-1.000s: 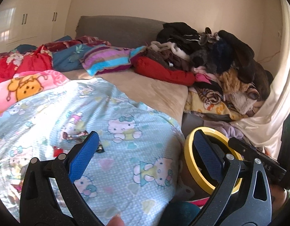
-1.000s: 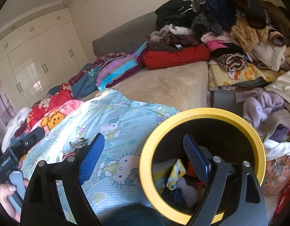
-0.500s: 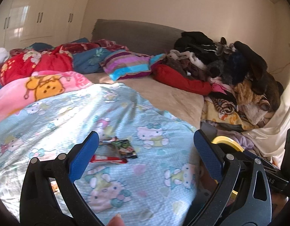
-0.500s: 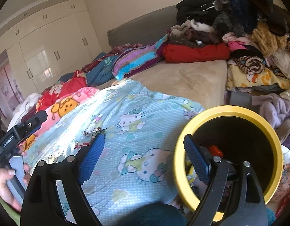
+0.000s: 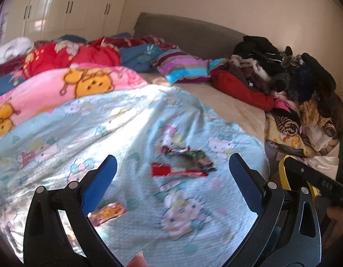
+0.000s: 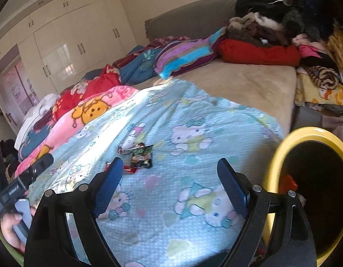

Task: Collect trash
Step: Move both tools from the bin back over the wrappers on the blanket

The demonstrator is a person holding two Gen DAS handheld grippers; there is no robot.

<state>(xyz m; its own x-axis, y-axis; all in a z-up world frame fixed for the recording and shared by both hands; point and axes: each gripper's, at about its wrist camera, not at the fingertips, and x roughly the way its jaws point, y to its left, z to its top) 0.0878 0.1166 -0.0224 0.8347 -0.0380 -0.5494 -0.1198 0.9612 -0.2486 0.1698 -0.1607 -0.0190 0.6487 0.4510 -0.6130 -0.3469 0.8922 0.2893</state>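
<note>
Left wrist view: left gripper (image 5: 172, 179) jaws wide, nothing between the pads. Ahead of them on the bed, on the pale blue cat-print blanket (image 5: 131, 133), lie the wrappers: a red wrapper (image 5: 178, 171) touching a dark green wrapper (image 5: 193, 156) just behind it, and a pink-orange wrapper (image 5: 109, 213) closer in, beside the left pad. All blurred; print unreadable.

Right wrist view: right gripper (image 6: 169, 187) jaws also wide and empty, over bare blanket. Same red and green wrappers sit just past its left pad.

Step, as judged: approach to the next piece of trash, nothing gripped yet. Next move calls for dropping one set of jaws onto a flat wrapper and pinching foil without bunching blanket.

Container: yellow-rimmed bin (image 6: 280, 153), dark inside, stands off the bed's right edge. Something red-orange shows within; other contents too dark to tell.
</note>
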